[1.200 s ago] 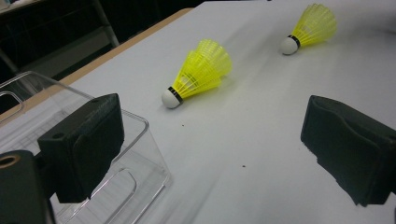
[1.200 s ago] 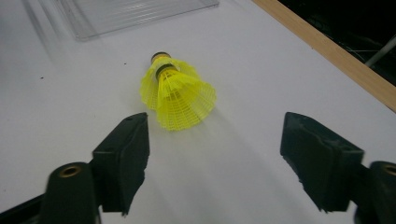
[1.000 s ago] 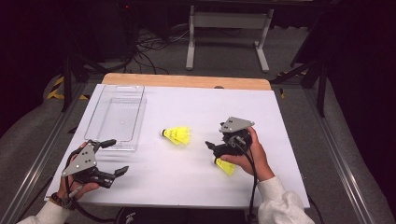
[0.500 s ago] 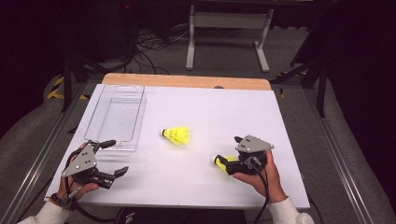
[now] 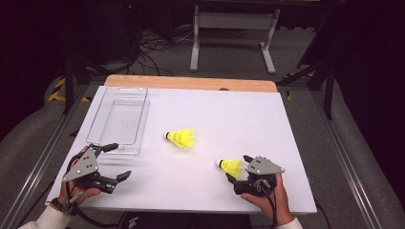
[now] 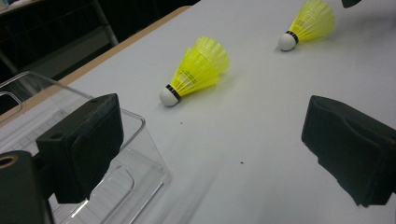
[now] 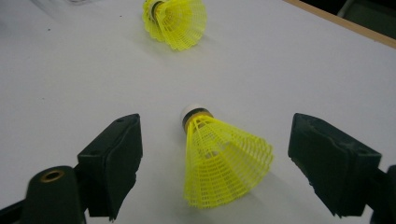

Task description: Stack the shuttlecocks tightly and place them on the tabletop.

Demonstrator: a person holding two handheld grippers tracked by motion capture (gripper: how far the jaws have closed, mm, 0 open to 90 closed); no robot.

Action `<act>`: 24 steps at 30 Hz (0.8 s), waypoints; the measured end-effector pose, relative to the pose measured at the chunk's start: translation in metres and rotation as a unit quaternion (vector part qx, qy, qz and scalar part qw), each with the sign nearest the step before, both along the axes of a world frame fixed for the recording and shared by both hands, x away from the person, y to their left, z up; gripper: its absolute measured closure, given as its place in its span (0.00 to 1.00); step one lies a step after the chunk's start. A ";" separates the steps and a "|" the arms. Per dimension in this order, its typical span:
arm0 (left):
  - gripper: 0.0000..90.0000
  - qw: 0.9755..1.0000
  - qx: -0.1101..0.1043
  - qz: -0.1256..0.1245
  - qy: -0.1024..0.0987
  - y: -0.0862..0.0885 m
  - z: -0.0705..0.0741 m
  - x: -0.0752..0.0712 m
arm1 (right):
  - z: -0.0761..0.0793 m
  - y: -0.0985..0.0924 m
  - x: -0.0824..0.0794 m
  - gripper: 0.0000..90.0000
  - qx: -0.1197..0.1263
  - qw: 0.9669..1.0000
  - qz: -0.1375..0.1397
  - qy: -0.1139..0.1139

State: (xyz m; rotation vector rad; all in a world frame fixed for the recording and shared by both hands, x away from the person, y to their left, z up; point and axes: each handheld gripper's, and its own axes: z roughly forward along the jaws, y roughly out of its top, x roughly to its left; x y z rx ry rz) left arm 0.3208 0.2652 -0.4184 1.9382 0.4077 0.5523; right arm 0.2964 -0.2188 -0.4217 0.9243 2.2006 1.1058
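The right tool (image 5: 237, 172) sits near the bench's (image 5: 286, 157) front right corner with its jaws spread wide, and the near shuttlecock (image 5: 230, 166) lies on the bench just ahead of it. In the right gripper view this shuttlecock (image 7: 219, 156) lies in the gap between the two black jaws, clear of both, so nothing is gripped. Its long axis runs nearly in line with the tool: the white cork points away from the tool, toward the bench's left side and slightly back, while the open yellow skirt faces the tool. The jaws therefore stand one on each side of the skirt, across the axis, which I judge to be the line-up a closing grip needs; the skirt is springy mesh and may flex or squirt out if pinched at its wide end. The second shuttlecock (image 5: 180, 138) lies near the middle of the bench, cork pointing left toward the clear tray (image 5: 138, 119) at the back left, about level with the tray's front end. The left tool (image 5: 119, 160), at the front left corner just in front of the tray, is also wide open and empty. The right hand is plainly nearer the near shuttlecock; the middle one lies between the two tools.
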 end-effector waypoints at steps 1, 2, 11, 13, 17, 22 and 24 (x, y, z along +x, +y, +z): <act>0.07 1.000 0.004 0.001 -0.003 0.000 0.000 0.000 | -0.004 0.000 -0.001 0.22 0.006 1.000 -0.001 0.007; 0.07 1.000 0.002 0.001 -0.003 0.000 0.000 -0.001 | -0.007 0.000 -0.003 0.22 0.003 1.000 -0.004 0.007; 0.07 1.000 -0.002 -0.004 -0.004 -0.002 0.000 -0.001 | -0.026 0.001 -0.007 0.37 -0.007 0.999 0.003 0.037; 0.07 1.000 0.000 -0.003 -0.006 -0.002 0.001 -0.001 | -0.027 0.002 -0.005 0.45 -0.006 0.999 0.011 0.041; 0.07 1.000 0.002 -0.004 -0.005 -0.003 0.000 -0.001 | -0.029 0.003 -0.003 0.59 -0.009 0.999 0.018 0.049; 0.07 1.000 0.003 -0.005 -0.005 -0.002 0.000 -0.001 | -0.031 0.003 -0.001 0.84 -0.017 0.998 0.024 0.047; 0.07 1.000 0.003 -0.004 -0.005 -0.002 0.000 -0.001 | -0.030 0.004 -0.001 0.91 -0.018 0.998 0.031 0.046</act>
